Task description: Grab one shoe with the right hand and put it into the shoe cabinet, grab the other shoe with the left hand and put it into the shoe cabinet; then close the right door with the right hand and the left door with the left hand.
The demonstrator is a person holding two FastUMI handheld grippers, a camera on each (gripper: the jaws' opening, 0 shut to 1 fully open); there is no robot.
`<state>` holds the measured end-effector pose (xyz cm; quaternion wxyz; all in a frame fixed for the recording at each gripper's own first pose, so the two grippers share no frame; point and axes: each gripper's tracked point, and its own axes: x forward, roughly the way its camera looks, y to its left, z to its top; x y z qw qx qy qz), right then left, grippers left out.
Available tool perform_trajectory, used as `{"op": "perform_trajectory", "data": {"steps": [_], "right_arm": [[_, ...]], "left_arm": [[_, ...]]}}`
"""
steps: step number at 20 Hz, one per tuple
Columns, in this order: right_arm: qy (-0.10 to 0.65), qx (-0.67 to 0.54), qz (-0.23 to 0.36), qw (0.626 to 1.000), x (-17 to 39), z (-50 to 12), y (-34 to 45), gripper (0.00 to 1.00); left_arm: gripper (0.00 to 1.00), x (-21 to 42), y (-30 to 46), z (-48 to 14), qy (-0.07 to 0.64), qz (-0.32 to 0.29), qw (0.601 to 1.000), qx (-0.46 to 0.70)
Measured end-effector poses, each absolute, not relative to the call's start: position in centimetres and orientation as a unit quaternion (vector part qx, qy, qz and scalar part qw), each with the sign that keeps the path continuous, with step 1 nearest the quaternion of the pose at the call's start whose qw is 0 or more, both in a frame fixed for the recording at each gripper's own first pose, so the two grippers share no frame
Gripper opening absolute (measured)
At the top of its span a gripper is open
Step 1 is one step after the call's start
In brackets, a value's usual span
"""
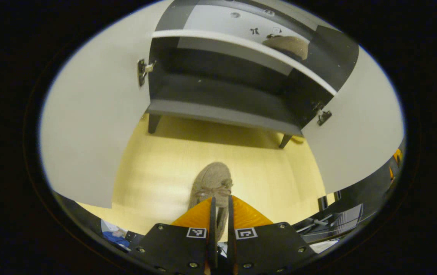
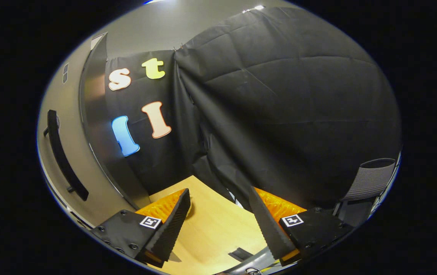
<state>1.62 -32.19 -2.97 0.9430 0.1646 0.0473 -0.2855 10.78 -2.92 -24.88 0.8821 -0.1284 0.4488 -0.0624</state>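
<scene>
Your left gripper [image 1: 220, 208] pinches the heel of a fuzzy, laced shoe [image 1: 212, 183] over pale wood flooring [image 1: 157, 172]; ahead, the shoe cabinet [image 1: 222, 103] gapes, its mate [image 1: 289, 45] on the upper shelf. Your right gripper [image 2: 218, 206] stands spread beside a smooth door with a bar handle [image 2: 63, 156]

The place is a recording booth staged like a home entryway: black cloth wall [image 2: 279, 95] fills the frame's centre and right, a pale wood floor [image 1: 157, 168] lies below, and an open shoe cabinet [image 1: 226, 95] stands at the top.
</scene>
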Motion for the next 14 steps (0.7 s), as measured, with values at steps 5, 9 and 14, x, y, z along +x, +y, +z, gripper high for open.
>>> {"op": "perform_trajectory", "data": {"steps": [5,9,14], "right_arm": [[0.067,0.176,-0.243,0.951,4.2,-4.6,-30.1,0.98],[0.081,0.171,-0.241,0.952,4.2,-5.4,-29.2,0.98],[0.092,0.157,-0.27,0.946,2.4,-5.7,-30.0,0.98]], "left_arm": [[0.12,9.5,-0.1,-29.6,0.485,-0.079,0.871,0.005],[0.24,8.6,0.4,-32.6,0.494,-0.112,0.86,0.062],[0.56,10.5,-0.7,-38.6,0.507,-0.132,0.85,0.047]]}}
